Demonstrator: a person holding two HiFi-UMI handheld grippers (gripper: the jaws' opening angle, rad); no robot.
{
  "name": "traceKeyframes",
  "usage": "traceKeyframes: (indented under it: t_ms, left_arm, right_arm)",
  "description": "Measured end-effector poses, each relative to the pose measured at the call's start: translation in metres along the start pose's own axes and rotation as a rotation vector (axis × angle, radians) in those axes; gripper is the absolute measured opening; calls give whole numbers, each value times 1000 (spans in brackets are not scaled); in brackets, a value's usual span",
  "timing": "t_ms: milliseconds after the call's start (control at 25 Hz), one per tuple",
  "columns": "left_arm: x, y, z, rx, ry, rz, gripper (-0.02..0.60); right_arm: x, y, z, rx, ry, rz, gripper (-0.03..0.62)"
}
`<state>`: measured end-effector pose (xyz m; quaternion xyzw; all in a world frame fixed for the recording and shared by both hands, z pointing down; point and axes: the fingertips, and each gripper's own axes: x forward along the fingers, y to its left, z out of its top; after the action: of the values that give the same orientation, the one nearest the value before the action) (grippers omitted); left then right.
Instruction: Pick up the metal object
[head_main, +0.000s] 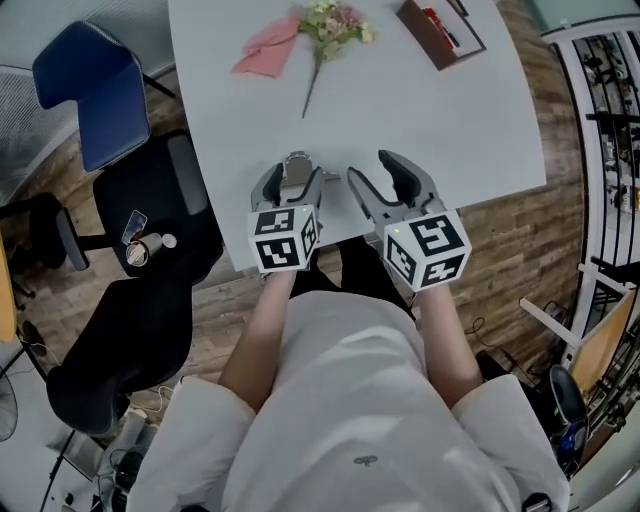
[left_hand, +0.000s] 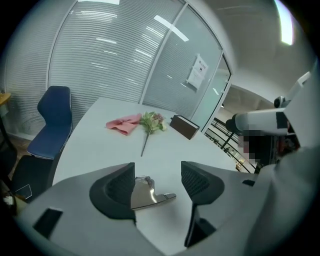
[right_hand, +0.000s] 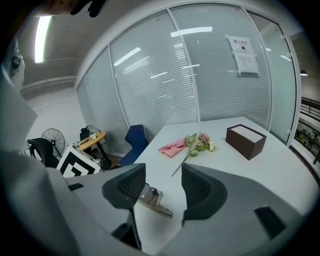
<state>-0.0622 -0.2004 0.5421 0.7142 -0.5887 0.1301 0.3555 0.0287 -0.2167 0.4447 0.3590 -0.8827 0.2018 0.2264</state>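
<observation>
The metal object (head_main: 296, 165) is a small shiny lever-like piece that lies on the white table (head_main: 450, 120) near its front edge. My left gripper (head_main: 297, 182) is open around it. In the left gripper view the metal object (left_hand: 148, 196) lies between the jaws, close against the left one, with a gap to the right one. My right gripper (head_main: 382, 181) stands open just to the right with nothing between its fingers. Past its jaws, in the right gripper view, the metal object (right_hand: 152, 199) shows on the table.
A pink cloth (head_main: 268, 48), a flower sprig (head_main: 328, 30) and a brown box (head_main: 440, 30) lie at the table's far side. A blue chair (head_main: 95, 90) and a black chair (head_main: 150, 230) stand to the left.
</observation>
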Motion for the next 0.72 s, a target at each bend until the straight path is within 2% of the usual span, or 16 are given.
traceKeyframes:
  t_ms: [720]
  left_arm:
    - [41, 23, -32, -67, 60, 181, 288]
  right_arm:
    - [26, -24, -14, -10, 75, 122, 213]
